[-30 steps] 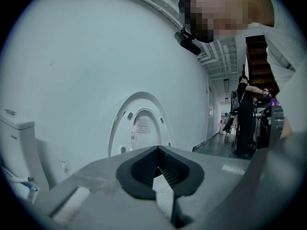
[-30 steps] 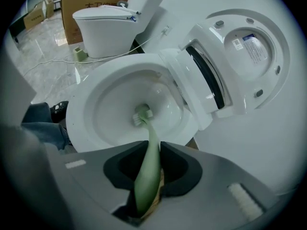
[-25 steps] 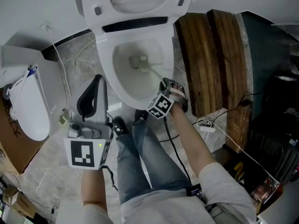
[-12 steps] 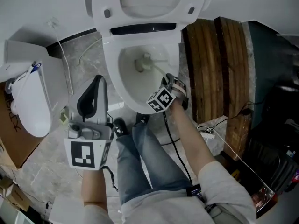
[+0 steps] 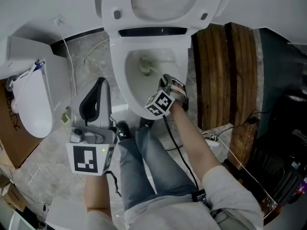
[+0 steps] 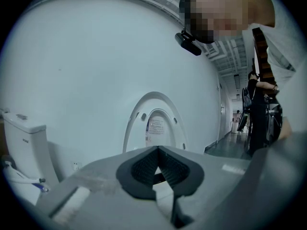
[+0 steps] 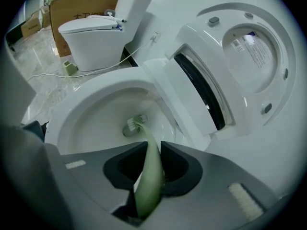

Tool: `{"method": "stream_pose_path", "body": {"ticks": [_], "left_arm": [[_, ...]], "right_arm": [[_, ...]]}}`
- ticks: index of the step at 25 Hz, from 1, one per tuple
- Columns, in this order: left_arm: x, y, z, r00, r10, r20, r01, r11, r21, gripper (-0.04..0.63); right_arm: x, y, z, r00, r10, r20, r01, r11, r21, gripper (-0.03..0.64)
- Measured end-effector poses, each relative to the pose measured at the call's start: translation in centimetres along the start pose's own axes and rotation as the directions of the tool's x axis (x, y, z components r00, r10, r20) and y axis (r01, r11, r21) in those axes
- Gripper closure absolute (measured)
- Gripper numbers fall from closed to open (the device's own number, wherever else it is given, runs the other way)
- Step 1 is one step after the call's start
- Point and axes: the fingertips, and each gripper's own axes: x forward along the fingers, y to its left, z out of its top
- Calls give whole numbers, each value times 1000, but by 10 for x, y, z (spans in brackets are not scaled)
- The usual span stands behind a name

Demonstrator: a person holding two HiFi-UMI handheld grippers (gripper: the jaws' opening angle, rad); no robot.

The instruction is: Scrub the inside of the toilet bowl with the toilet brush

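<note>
- Your right gripper (image 7: 153, 152) has its jaws pressed together on the pale green handle of the toilet brush (image 7: 149, 178). The handle runs up between the dark pads and curves out toward the bowl.
- The brush head (image 7: 134, 124), with its white bristles, sits low in the toilet bowl (image 7: 67, 114), down at the bottom by the drain opening.
- In the head view, your right hand reaches over the front right part of the rim, and the gripper's marker cube hangs just above that edge.
- The lid (image 7: 249, 42) stands raised behind the bowl, with a printed label on its inner face.
- Your left gripper (image 6: 158, 151) has its jaws closed on each other. The tips meet and nothing lies between the ribbed pads.
- You hold the left gripper well apart from the brush, to the left of the bowl and above the marble floor (image 5: 53, 157). It points at the wall and the raised lid.
- Your jeans (image 5: 144, 162) show between the two grippers, just in front of the bowl.
- A second toilet (image 5: 29, 109) stands further left with its lid down, beside a cardboard box (image 5: 12, 138).
- Dark wooden boards (image 5: 216, 66) lie on the floor just to the right of the bowl.
</note>
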Motion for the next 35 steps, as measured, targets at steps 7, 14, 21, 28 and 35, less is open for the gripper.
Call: {"method": "stream_pose_path", "body": {"ticks": [7, 14, 21, 28, 35], "left_arm": [[-6, -3, -1, 1000, 4, -1, -4, 1000, -8, 591], [-15, -8, 5, 1000, -17, 6, 17, 1000, 6, 591], [-31, -17, 10, 997, -73, -8, 74, 997, 13, 591], [-50, -24, 26, 991, -136, -2, 136, 991, 8, 591], [-69, -45, 54, 974, -225, -6, 225, 974, 34, 591]], "right_arm": [[-14, 20, 27, 995, 30, 95, -17, 991, -135, 529], [-32, 49, 17, 993, 73, 92, -55, 982, -183, 528], [-48, 47, -19, 996, 87, 19, -89, 970, 224, 529], [-95, 38, -38, 998, 58, 31, -65, 806, 588, 528], [-168, 22, -47, 998, -44, 53, -7, 706, 709, 528]]}}
